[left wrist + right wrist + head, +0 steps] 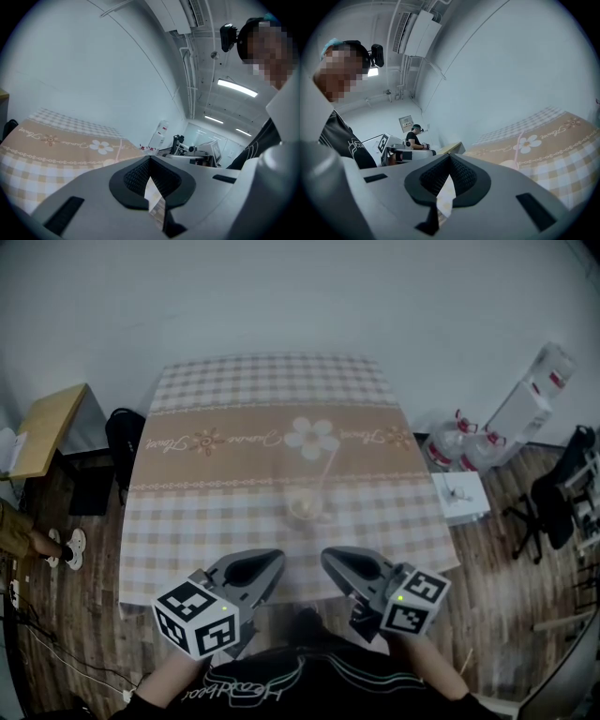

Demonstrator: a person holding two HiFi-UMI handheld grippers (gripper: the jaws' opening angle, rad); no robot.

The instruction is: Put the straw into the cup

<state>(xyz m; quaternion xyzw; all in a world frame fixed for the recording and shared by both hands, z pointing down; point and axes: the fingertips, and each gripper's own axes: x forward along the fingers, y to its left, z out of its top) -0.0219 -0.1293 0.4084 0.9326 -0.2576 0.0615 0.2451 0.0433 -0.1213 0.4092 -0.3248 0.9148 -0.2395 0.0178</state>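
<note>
**Straw (325, 471) stands in the cup (305, 505) as I hold both tongs clenched and empty at the near edge of the table (178, 521).**

A checked cloth (225, 395) with a flower print (312, 437) covers the table. My left gripper (275, 559) and right gripper (329, 558) sit side by side at its near edge, close to the person's body. Each has its jaws pressed together with nothing between them. The clear cup stands near the middle of the table, well apart from both grippers and just below the flower. The pale straw leans up and to the right over its rim.
</note>
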